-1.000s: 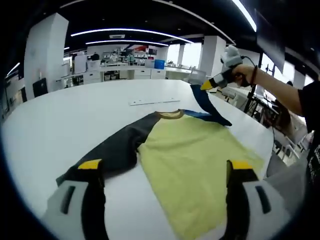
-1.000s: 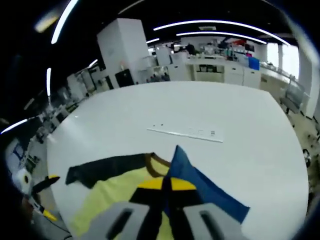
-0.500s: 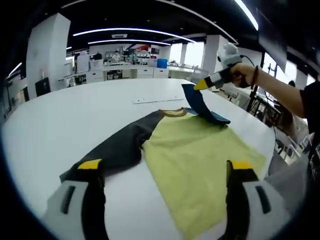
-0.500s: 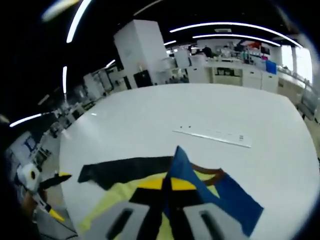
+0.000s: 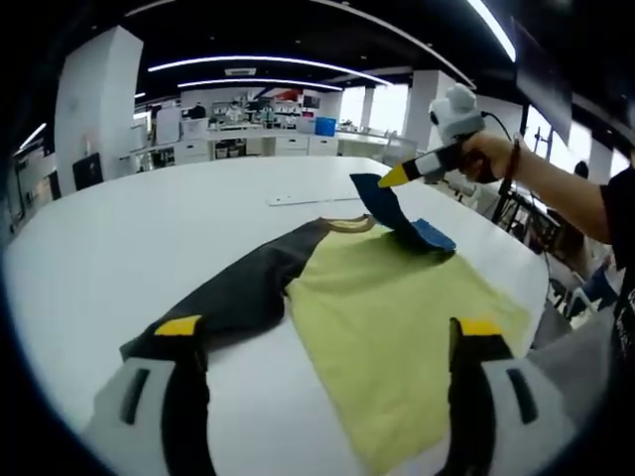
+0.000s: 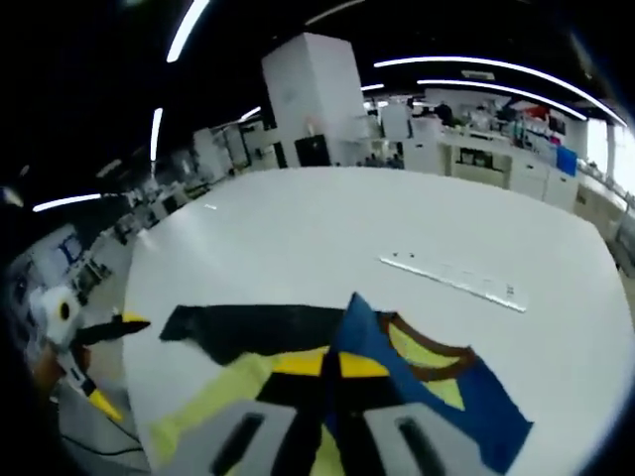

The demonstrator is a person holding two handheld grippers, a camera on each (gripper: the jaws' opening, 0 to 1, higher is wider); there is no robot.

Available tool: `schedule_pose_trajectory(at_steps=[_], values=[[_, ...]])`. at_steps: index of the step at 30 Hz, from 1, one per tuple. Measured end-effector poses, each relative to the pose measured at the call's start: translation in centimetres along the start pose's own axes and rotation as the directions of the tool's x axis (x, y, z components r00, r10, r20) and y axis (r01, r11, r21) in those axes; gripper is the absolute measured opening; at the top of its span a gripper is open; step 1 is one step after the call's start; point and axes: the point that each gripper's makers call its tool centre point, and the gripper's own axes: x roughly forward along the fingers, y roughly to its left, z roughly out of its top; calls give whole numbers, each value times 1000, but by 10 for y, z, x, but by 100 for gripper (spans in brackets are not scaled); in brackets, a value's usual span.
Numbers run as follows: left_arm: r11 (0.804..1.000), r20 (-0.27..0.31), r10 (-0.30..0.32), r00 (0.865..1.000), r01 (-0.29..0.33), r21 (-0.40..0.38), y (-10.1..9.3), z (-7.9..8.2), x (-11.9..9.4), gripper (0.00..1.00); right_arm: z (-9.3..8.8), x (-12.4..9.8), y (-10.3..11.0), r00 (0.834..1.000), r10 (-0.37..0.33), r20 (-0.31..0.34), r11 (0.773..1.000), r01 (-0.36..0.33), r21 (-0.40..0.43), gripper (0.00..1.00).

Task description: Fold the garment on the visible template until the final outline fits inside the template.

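A garment with a yellow body (image 5: 397,307), a black sleeve (image 5: 238,293) and a brown collar (image 5: 342,225) lies flat on the white table (image 5: 119,238). Its blue sleeve (image 5: 392,210) is lifted off the table near the collar, with my right gripper (image 5: 394,178) shut on its end. In the right gripper view the blue sleeve (image 6: 437,397) runs out from my shut right gripper (image 6: 329,365), above the black sleeve (image 6: 258,322). My left gripper (image 5: 327,332) hovers open over the garment's near edge, holding nothing, and appears again as the left gripper (image 6: 114,362) at the table's rim.
A thin pale strip (image 5: 303,199) lies on the table beyond the collar; it is the strip (image 6: 456,281) in the right gripper view. A person's forearm (image 5: 556,183) reaches in from the right. The table's right edge (image 5: 526,258) runs close to the garment. Benches and a white pillar (image 5: 89,99) stand far behind.
My right gripper has carried the blue sleeve inward towards the collar and over the yellow body, folding it back on itself. My left gripper has stayed open in place.
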Motion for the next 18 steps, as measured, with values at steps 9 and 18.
schedule_pose_trajectory(at_steps=[9,18], values=[[1000,-7,16,1000,-16,-8,4,-5,-3,99,-5,14,26,998,60,-6,996,-60,-66,0],[1000,-10,21,1000,-21,-1,8,-6,-4,99,-18,31,36,997,71,-27,992,-74,-103,0]])
